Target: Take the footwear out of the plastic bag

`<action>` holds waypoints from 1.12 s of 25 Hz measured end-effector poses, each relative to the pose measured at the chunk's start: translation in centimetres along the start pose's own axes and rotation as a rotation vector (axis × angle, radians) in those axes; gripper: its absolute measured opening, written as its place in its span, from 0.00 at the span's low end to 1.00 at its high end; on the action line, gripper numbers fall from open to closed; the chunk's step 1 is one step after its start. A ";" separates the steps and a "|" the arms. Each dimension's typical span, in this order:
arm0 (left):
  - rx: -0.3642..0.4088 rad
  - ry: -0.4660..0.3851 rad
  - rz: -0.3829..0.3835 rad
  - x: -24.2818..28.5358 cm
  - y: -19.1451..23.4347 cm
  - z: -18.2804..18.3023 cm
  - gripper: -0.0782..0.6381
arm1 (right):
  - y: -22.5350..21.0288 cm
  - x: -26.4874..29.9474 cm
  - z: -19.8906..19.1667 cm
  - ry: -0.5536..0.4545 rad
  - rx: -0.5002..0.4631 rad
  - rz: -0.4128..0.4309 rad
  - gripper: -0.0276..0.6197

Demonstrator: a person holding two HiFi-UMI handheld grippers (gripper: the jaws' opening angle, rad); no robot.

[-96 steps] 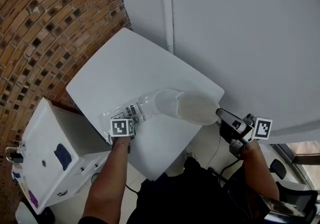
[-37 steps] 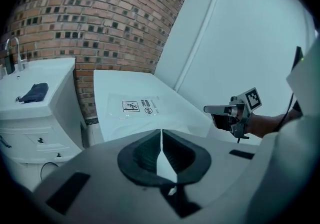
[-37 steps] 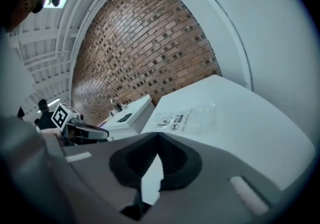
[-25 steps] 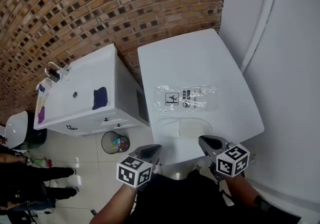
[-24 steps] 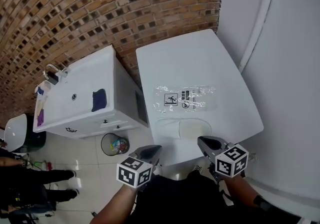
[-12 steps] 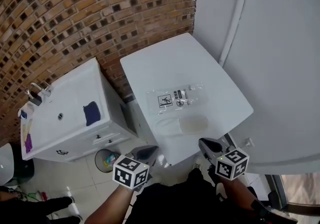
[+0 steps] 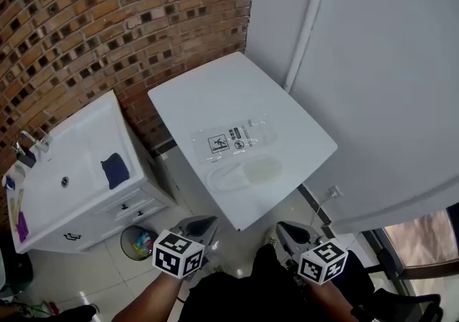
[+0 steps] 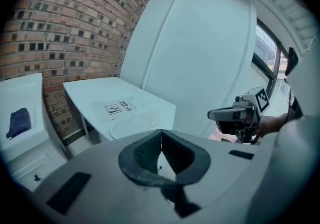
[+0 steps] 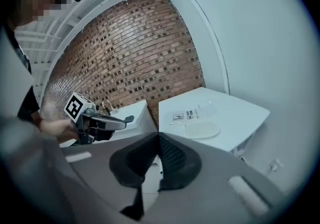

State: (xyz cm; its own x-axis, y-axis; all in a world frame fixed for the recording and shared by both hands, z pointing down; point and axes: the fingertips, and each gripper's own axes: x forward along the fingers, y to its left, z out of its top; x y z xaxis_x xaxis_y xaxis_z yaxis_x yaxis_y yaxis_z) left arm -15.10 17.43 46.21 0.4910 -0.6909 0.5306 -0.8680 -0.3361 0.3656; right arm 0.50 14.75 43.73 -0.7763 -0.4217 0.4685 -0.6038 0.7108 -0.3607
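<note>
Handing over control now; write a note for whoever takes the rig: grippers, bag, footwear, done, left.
Left gripper: shut, empty, short of the near edge of the white rectangular table.
Right gripper: the same.
Clear plastic bag with black print: flat on the table.
White flat slipper: beside the bag, on its near side, outside it.
Done: footwear appears out.
Left: seemingly nothing.

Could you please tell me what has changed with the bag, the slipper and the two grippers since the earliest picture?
The slipper, then partly inside the plastic bag, now lies fully out, next to the flattened bag. The left gripper has left the bag's end and the right gripper has drawn back from the slipper. Both are off the table, shut and empty. The table stayed put.
</note>
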 end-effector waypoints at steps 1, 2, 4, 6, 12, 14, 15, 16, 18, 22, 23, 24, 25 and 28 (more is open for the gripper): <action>0.005 0.002 -0.004 -0.1 -0.1 -0.1 0.12 | 0.0 -0.3 -0.1 0.001 0.005 -0.010 0.04; 0.009 0.002 -0.005 -0.1 -0.3 -0.1 0.12 | -0.1 -0.6 -0.2 0.002 0.010 -0.017 0.04; 0.013 0.001 -0.003 0.0 -0.4 0.0 0.12 | -0.3 -0.8 -0.4 0.009 0.024 -0.022 0.04; 0.009 -0.002 0.000 0.2 -0.7 0.2 0.12 | -0.3 -1.1 -0.6 0.021 0.035 -0.017 0.04; 0.028 -0.023 -0.006 1.1 -1.8 1.5 0.12 | 0.0 -1.1 -0.8 0.044 0.020 0.006 0.04; 0.030 -0.033 -0.008 1.0 -2.0 1.9 0.12 | 0.4 -1.1 -1.0 0.047 0.012 0.014 0.04; 0.034 -0.035 -0.012 0.9 -2.2 1.9 0.12 | 0.6 -1.0 -1.1 0.047 0.005 0.016 0.04; 0.041 -0.033 -0.016 0.8 -2.4 1.8 0.12 | 0.8 -1.0 -1.1 0.047 0.000 0.016 0.04; 0.052 -0.026 -0.015 0.4 -2.5 1.4 0.12 | 1.0 -0.9 -1.4 0.046 0.002 0.015 0.04; 0.036 -0.032 0.003 -0.6 -2.0 0.8 0.12 | 1.4 -0.9 -1.9 0.057 0.000 0.015 0.04; 0.035 -0.032 0.005 -0.8 -1.9 0.7 0.12 | 1.5 -0.9 -1.9 0.060 -0.003 0.016 0.04; 0.034 -0.031 0.007 -0.9 -1.8 0.5 0.12 | 1.6 -0.9 -2.0 0.063 -0.005 0.018 0.04; 0.034 -0.030 0.009 -1.0 -1.8 0.4 0.12 | 1.7 -0.9 -2.1 0.066 -0.006 0.019 0.04; 0.032 -0.031 0.007 -1.3 -1.8 0.1 0.12 | 2.1 -1.0 -2.3 0.075 -0.014 0.022 0.04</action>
State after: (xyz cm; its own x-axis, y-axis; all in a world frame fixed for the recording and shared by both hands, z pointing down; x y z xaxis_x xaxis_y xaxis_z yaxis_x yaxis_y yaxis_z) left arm -14.12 18.88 44.83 0.4828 -0.7126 0.5090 -0.8736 -0.3512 0.3370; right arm 0.37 17.99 44.40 -0.7736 -0.3628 0.5195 -0.5834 0.7278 -0.3605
